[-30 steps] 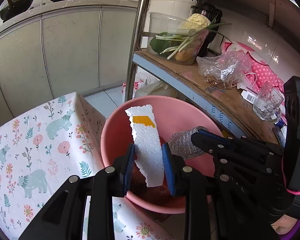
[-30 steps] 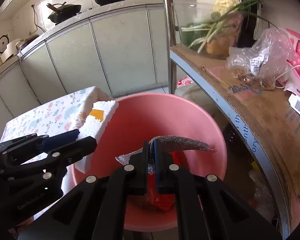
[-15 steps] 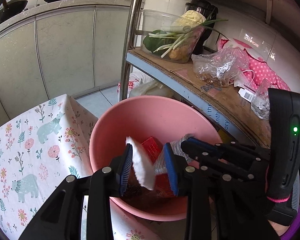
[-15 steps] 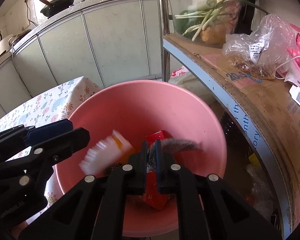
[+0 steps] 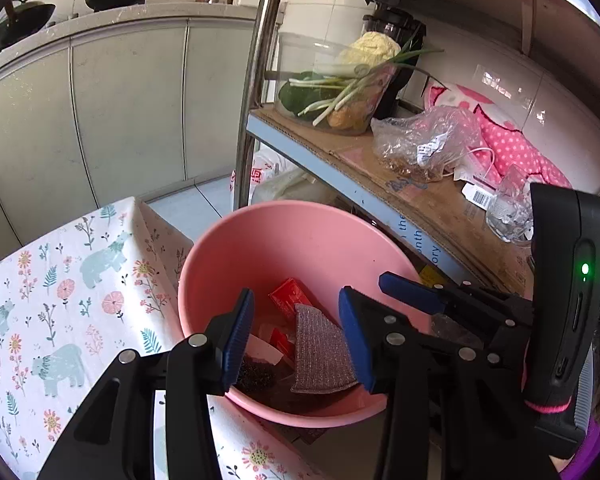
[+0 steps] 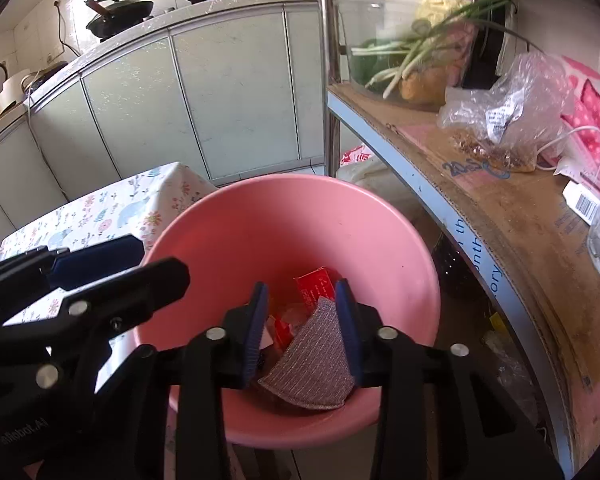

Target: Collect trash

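A pink bin (image 5: 300,240) (image 6: 292,224) stands beside the table. Inside lie a silver-grey scouring cloth (image 5: 320,356) (image 6: 316,364), a red packet (image 5: 290,294) (image 6: 315,285) and darker scraps. My left gripper (image 5: 296,340) is open and empty above the bin's near rim. My right gripper (image 6: 302,328) is open and empty, just above the cloth. The right gripper also shows in the left wrist view (image 5: 412,300), and the left gripper's fingers (image 6: 100,264) in the right wrist view.
A table with a floral bear-print cloth (image 5: 60,280) (image 6: 100,212) is left of the bin. A metal rack shelf (image 5: 420,208) (image 6: 500,208) on the right holds a bowl of vegetables (image 5: 340,92), a plastic bag (image 5: 420,148) and a glass. Cabinets (image 5: 120,112) stand behind.
My left gripper opened and let the white foam piece fall into the bin. My right gripper opened and dropped the scouring cloth into the bin.
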`<state>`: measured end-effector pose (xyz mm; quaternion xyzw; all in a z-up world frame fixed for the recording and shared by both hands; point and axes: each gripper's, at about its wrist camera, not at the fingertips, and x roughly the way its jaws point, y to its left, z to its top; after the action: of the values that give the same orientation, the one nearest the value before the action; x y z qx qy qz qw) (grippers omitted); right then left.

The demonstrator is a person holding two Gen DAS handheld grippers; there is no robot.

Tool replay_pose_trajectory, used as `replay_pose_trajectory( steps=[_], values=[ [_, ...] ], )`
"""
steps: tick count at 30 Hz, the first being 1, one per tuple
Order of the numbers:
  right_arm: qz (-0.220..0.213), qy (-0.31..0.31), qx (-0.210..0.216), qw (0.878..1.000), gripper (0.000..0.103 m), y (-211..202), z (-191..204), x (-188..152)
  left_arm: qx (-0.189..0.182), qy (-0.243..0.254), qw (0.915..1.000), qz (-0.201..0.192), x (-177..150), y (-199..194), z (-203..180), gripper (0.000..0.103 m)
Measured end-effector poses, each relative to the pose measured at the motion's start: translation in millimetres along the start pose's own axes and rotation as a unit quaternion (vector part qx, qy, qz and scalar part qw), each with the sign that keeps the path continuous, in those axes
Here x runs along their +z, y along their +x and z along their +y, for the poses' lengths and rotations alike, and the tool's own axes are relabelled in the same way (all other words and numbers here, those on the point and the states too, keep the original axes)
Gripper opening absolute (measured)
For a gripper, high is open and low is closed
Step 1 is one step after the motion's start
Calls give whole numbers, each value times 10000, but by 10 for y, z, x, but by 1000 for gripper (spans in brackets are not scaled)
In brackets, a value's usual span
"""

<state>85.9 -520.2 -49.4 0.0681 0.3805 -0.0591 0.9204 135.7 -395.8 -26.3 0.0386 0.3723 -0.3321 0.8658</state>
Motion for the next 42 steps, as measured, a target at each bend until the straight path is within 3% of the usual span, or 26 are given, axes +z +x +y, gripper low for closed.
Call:
replay_pose_trajectory(
  steps=[11,23,42],
  values=[
    [-338,-174,-103,9992,59,-523,324,-154,214,-62,9986,-472,-2,-598,-23,43],
    [-472,-301,-190,9982,61,-956,725,-441,575,-143,9962,-632,-237,-1145,99,43],
    [-421,-375,-338,9978,61,-1149,952,-704,596,-209,9962,-607,-618,-1497,247,43]
  ],
)
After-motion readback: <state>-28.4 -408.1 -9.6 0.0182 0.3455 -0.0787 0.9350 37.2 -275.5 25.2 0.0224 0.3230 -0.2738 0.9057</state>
